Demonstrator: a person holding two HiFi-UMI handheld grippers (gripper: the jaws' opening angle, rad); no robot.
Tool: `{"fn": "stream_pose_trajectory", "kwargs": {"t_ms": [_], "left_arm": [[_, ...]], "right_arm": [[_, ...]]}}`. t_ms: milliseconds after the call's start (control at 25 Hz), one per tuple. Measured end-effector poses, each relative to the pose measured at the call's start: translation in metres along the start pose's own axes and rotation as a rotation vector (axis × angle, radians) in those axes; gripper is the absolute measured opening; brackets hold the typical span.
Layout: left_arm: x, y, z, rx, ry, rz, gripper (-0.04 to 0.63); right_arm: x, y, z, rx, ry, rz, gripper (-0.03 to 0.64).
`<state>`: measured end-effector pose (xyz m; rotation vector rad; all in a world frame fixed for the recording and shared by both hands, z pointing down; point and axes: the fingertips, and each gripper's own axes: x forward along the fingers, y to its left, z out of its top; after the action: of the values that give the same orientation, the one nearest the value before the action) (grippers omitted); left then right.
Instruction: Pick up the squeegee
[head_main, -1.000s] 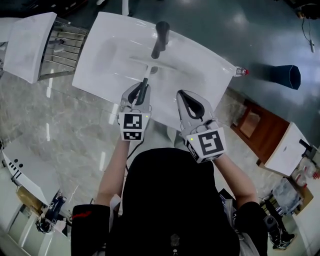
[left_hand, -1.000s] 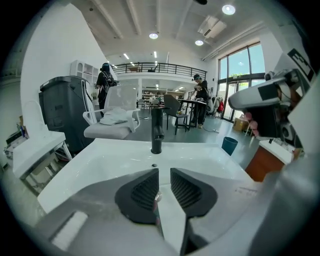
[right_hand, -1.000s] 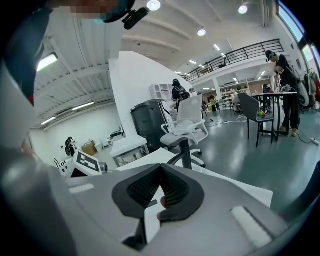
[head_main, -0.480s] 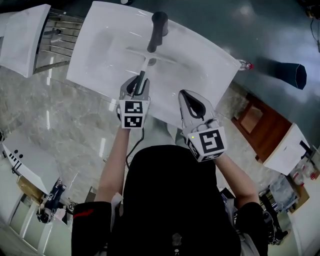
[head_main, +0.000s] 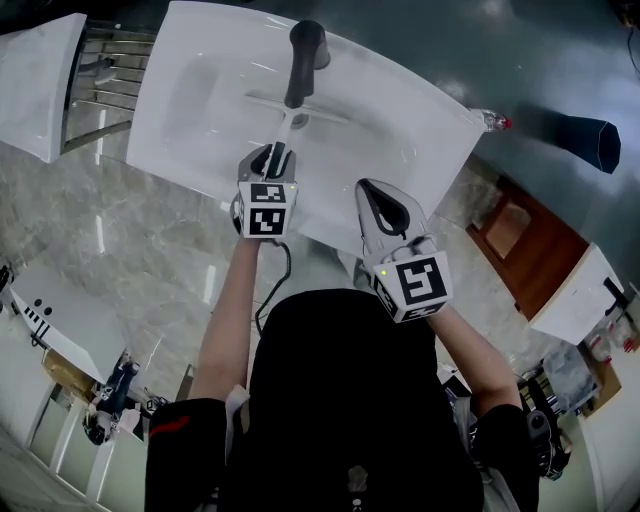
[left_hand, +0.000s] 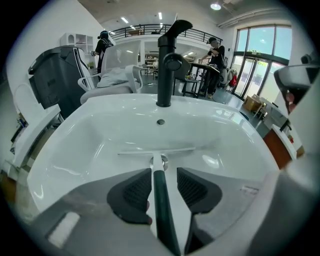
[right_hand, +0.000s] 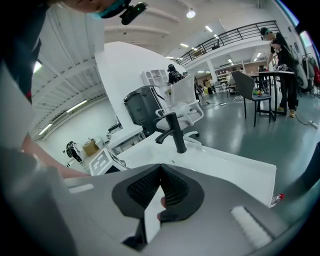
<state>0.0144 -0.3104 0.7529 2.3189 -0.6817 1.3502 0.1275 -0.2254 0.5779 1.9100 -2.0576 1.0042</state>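
Squeegee (left_hand: 160, 202) lies in sink (left_hand: 90, 145), blade ahead, handle between jaws of left claw (left_hand: 164, 172). These have just been opening and are spread, not pinching. Right claw (right_hand: 161, 182) pressed together, empty. Likely light, stiff, slick; take handle mid-length.

Black top (head_main: 345, 400); grey, marker-cubed left gripper (head_main: 272, 160).

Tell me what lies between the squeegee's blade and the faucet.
Between the blade and the faucet, the left gripper view shows only bare sink wall with one small round hole.
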Motion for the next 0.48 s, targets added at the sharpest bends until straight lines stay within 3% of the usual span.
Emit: {"fn": "stream_pose_trajectory", "kwargs": {"t_ms": [480], "left_arm": [[0.022, 0.005, -0.017, -0.034, 0.145, 0.028, 0.166]], "right_arm": [[0.010, -0.012, 0.003, 0.016, 0.008, -0.022, 0.003]]}}
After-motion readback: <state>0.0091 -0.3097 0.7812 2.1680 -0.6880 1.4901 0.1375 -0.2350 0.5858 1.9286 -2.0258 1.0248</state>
